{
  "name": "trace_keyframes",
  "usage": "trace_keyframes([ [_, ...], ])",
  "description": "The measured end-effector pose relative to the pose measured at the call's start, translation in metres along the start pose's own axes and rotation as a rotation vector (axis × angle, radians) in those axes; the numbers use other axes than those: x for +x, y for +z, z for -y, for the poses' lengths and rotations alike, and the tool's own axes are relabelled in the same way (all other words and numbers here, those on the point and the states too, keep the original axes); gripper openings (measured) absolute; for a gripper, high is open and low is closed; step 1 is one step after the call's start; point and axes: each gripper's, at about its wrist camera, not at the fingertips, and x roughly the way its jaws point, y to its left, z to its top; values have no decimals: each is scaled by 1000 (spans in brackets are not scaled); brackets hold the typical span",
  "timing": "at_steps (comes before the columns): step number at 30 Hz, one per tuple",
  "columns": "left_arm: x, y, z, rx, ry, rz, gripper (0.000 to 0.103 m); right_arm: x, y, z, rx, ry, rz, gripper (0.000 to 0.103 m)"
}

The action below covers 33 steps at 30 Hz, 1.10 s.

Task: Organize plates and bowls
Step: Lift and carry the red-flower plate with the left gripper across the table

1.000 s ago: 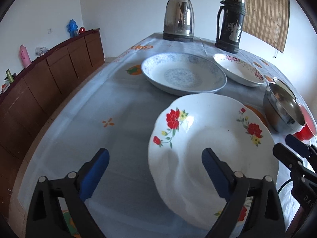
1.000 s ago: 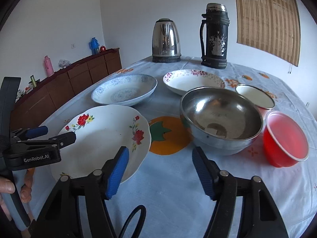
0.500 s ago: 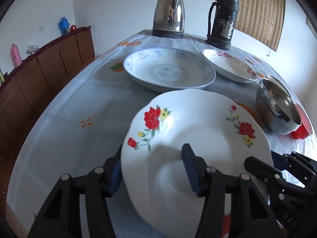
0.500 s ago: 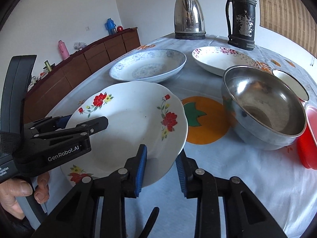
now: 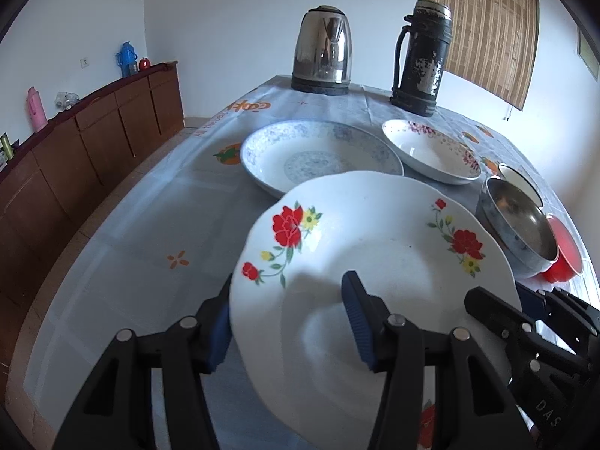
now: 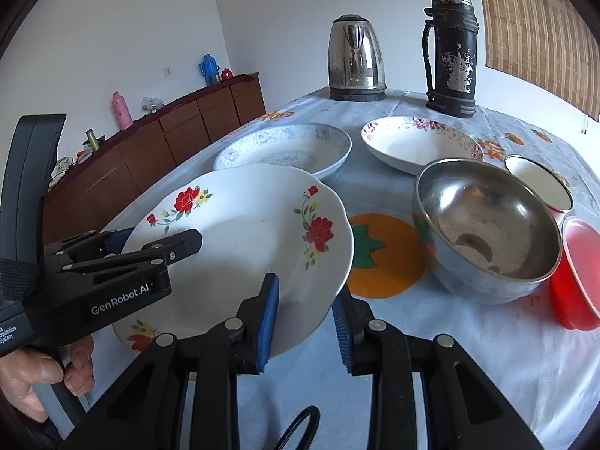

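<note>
Both grippers have just closed onto the near rim of the flowered plate (image 6: 240, 225), left gripper (image 5: 287, 322) and right gripper (image 6: 305, 324) each half shut; lift level, clearing the blue plate (image 6: 285, 148) before stacking.

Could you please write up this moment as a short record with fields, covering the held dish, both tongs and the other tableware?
held dish: red-flowered plate, tilted, far edge raised
left tongs: shut on the plate's rim
right tongs: shut on the plate's near rim
plates on table: blue-patterned plate; pink-rimmed plate
bowls: steel bowl; red bowl; small white bowl
far end: kettle; black flask
</note>
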Motion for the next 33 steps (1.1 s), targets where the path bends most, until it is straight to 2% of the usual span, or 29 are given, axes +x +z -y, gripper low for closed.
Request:
trace_keyframes([
  [7, 10, 25, -5, 2, 40, 37, 53, 15, 26, 0, 24, -3, 21, 31],
  [24, 65, 77, -26, -25, 69, 2, 53, 70, 70, 0, 83, -8, -5, 31],
  [33, 77, 88, -25, -14, 84, 2, 53, 82, 80, 6, 108, -5, -1, 31],
])
